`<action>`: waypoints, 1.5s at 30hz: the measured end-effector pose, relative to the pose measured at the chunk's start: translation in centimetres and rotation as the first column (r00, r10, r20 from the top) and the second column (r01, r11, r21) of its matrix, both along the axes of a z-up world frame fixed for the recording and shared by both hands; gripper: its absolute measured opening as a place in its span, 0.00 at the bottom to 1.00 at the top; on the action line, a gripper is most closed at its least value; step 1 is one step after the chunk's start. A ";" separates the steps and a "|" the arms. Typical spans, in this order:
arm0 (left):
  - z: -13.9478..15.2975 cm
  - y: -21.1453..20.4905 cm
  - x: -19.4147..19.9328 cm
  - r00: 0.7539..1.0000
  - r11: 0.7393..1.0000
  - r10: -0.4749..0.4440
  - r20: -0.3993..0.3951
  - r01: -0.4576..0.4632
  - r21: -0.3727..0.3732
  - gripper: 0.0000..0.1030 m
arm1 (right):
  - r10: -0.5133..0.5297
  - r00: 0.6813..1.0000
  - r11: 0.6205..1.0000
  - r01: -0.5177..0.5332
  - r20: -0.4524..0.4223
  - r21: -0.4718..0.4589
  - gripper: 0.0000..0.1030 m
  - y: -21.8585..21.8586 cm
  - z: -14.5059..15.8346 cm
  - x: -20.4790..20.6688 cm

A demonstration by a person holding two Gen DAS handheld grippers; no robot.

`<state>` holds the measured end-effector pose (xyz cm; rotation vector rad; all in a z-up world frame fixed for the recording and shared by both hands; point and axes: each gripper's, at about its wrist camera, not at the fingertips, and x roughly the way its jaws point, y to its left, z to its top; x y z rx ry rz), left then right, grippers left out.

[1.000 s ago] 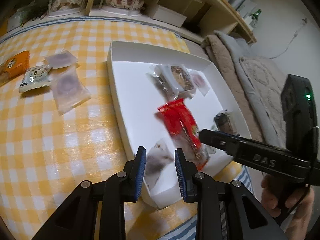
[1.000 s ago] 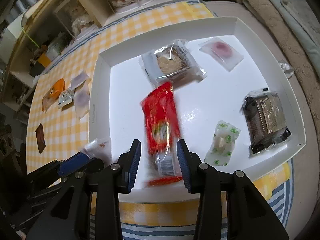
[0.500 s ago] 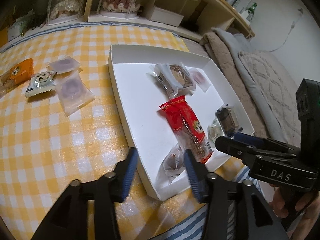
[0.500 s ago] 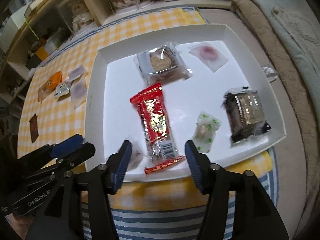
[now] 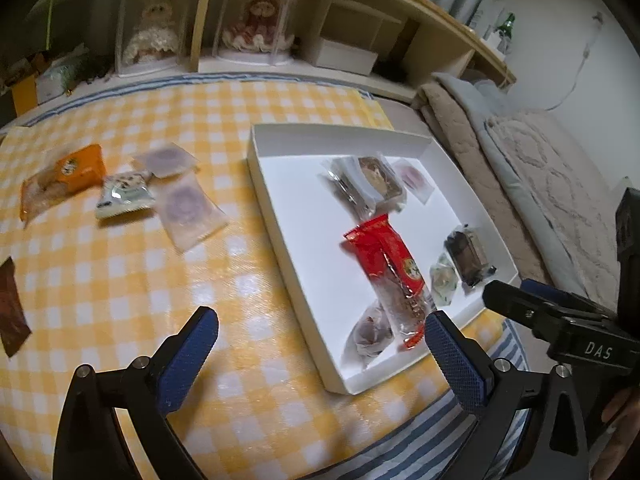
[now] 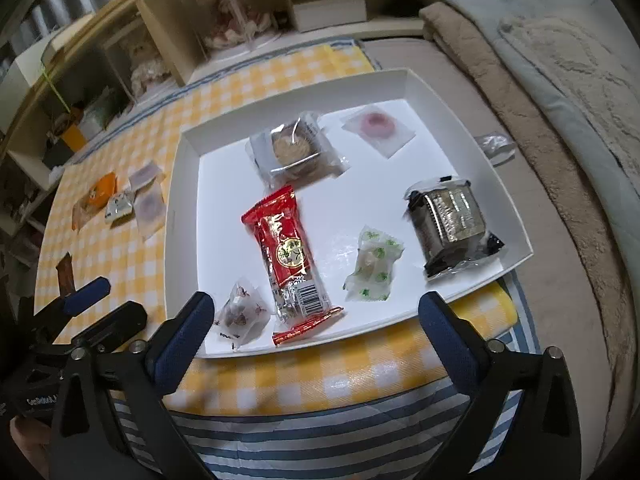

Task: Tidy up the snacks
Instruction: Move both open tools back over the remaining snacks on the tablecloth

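A white tray (image 6: 188, 184) on the yellow checked table holds a red snack pack (image 6: 286, 246), a small clear packet (image 6: 240, 312), a green-print candy (image 6: 372, 264), a dark wrapped cake (image 6: 452, 228), a round pastry (image 6: 294, 152) and a pink sweet (image 6: 376, 128). The tray (image 5: 280, 216) and red pack (image 5: 388, 264) also show in the left wrist view. My left gripper (image 5: 320, 356) is open and empty above the table by the tray's near corner. My right gripper (image 6: 316, 336) is open and empty above the tray's front edge.
Loose on the table left of the tray lie an orange pack (image 5: 64, 180), a white pack (image 5: 124, 196), two purple sweets (image 5: 188, 208) and a brown packet (image 5: 10, 312). Shelves with doll cases (image 5: 256, 28) stand behind. Blankets (image 6: 560, 80) lie right of the table.
Both grippers opened wide and pulled back from the tray. The red pack and the small clear packet now lie released in the tray.
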<state>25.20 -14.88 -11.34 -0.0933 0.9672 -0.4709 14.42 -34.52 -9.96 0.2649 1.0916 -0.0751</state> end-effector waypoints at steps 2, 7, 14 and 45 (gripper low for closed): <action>0.5 0.5 -0.1 1.000 1.000 0.002 -0.002 -0.002 0.001 1.00 | -0.008 1.000 1.000 0.008 0.015 0.005 1.00 -0.1 0.4 -0.2; 2.1 1.6 -0.2 1.000 1.000 0.000 0.006 0.000 0.014 1.00 | -0.007 0.999 1.000 0.008 0.051 -0.012 1.00 0.2 1.5 -0.7; 5.7 3.9 -0.7 0.998 1.000 0.007 0.056 -0.008 0.021 1.00 | 0.030 0.992 0.998 -0.022 0.119 -0.065 1.00 1.4 3.6 -1.2; 9.6 24.7 -0.6 0.932 0.932 0.361 0.034 -0.360 -0.029 1.00 | 0.275 0.916 0.958 -0.285 0.291 -0.008 1.00 13.6 6.8 7.4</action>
